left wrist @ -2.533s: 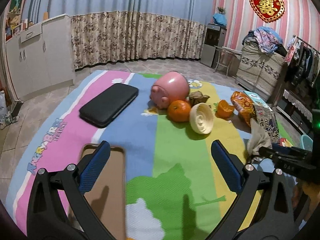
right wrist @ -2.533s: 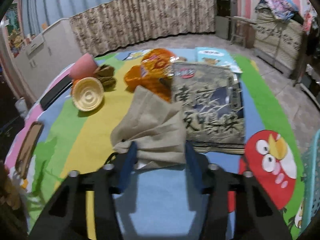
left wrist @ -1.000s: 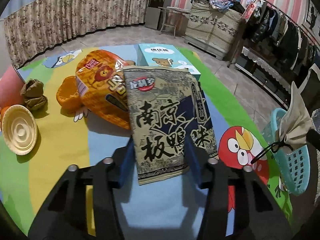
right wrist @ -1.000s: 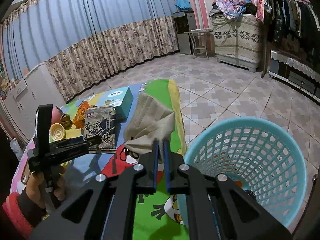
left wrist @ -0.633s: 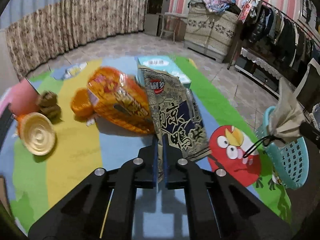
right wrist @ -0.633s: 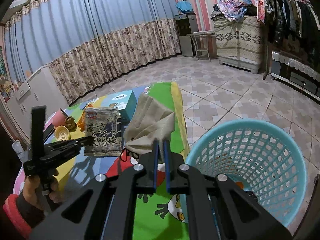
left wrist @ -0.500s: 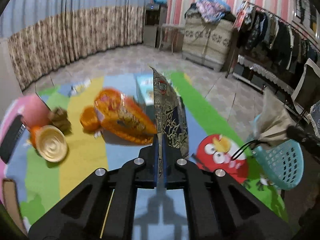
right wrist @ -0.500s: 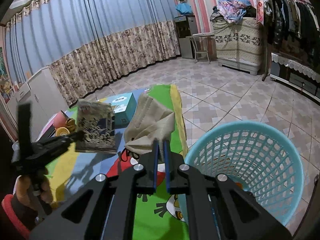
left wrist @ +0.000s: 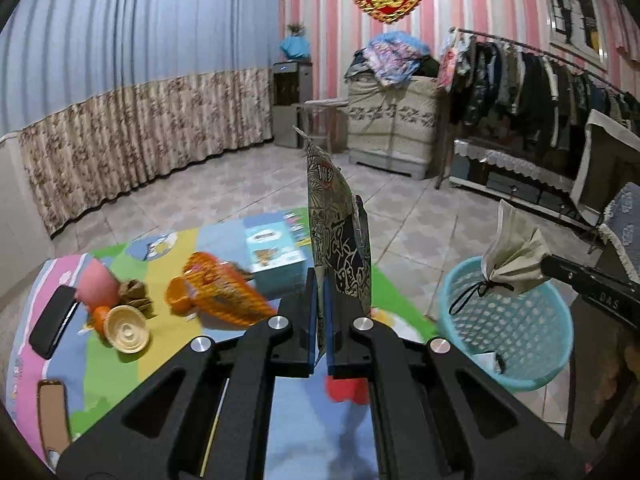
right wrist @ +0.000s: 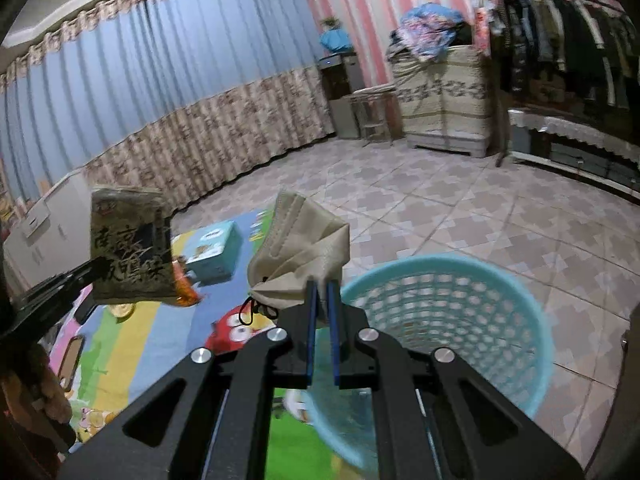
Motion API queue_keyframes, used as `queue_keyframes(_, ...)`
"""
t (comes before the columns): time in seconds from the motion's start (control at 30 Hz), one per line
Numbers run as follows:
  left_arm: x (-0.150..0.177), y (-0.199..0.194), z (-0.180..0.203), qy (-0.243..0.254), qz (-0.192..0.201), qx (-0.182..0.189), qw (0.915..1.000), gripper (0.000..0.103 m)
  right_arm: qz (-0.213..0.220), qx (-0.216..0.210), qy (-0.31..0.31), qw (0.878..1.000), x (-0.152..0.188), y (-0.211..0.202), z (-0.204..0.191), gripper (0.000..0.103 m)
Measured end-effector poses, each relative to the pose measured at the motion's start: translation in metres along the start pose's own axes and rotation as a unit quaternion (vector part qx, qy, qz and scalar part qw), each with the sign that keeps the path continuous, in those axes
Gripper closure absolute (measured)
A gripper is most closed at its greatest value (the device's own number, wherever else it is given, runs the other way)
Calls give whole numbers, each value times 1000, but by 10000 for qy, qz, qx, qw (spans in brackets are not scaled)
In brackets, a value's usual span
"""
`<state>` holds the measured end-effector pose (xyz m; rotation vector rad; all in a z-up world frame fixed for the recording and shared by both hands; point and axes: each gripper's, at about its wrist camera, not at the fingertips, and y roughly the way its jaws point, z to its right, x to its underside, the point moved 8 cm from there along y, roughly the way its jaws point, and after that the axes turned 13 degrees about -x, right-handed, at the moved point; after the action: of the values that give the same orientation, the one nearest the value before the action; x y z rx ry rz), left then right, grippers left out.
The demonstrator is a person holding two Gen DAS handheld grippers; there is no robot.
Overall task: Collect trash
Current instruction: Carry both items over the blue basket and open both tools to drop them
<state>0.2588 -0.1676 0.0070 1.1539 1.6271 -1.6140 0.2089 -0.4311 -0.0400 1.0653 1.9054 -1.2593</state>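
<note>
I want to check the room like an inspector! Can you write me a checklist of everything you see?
Surface: colourful striped cartoon play mat on tiled floor.
Job's things: dark printed snack bag; beige face mask; turquoise plastic mesh basket.
Clutter: orange snack bag, blue tissue box, pink cup, round cream lid, black case.
Grippers: left tool shut on snack bag; right tool shut on mask, beside the basket.
Cables: nothing seen.
Surroundings: blue curtains, clothes rack.
</note>
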Motion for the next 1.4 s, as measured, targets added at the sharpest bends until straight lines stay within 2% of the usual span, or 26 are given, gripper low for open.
queue_keyframes(0.2, 3, -5, 66, 239, 61, 423, 9988, 101, 117, 741, 115, 9971, -2, -34, 50, 97)
queue_keyframes(0.43, 14, 0, 141, 309, -10, 925, 9952, 101, 137, 918, 472, 9946, -1, -48, 88, 97)
queue_keyframes(0.63, 28, 12, 185, 519, -94, 1128, 9922, 101, 0, 1115, 611, 9919, 3, -49, 114, 97)
queue_keyframes(0.97, 39, 31, 210, 620, -232, 1269, 9897, 101, -108, 1132, 751, 9907, 5, -40, 120, 97)
queue_keyframes(1.27, 42, 42, 210, 716, -310, 1216, 9895, 101, -248, 1053, 815, 9908, 14, -22, 120, 97)
queue_keyframes(1.4, 42, 43, 207, 691, -330, 1196, 9899, 98, -327, 1043, 748, 9912, 15, -14, 115, 97)
